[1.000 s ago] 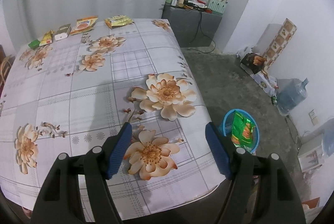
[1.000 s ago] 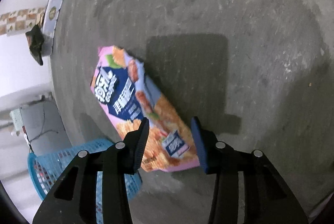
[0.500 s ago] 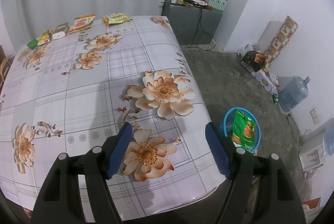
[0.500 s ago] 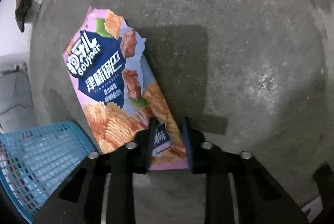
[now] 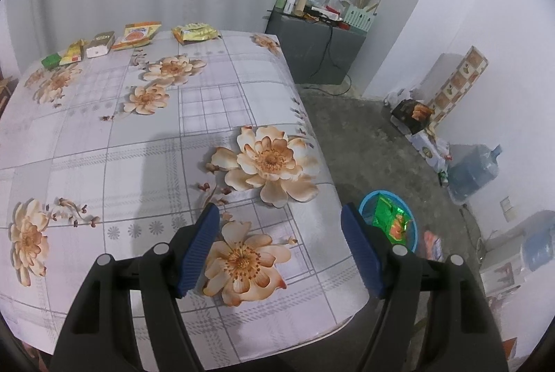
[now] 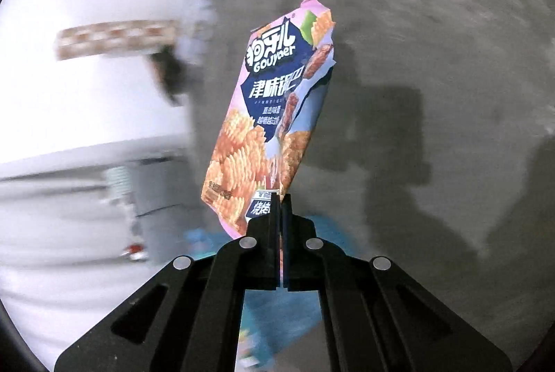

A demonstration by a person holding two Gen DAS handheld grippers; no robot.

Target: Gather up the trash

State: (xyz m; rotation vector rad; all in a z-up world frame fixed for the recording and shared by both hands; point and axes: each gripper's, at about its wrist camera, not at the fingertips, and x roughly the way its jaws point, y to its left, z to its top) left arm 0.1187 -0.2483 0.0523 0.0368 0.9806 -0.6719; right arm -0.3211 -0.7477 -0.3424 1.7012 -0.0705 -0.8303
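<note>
In the left wrist view the tabletop, under a flowered cloth, fills most of the frame, with several snack packets lying in a row along its far edge at upper left. At lower right, on the concrete floor, stands the blue basket with a green wrapper inside. The left gripper hangs over the tabletop's near corner, jaws spread wide and empty. In the right wrist view the right gripper is clamped on the bottom edge of the pink chip bag, which stands clear of the floor. The step looks like carrying; next, the bag needs bringing over the basket, seen blurred at the lower centre, and letting go.
</note>
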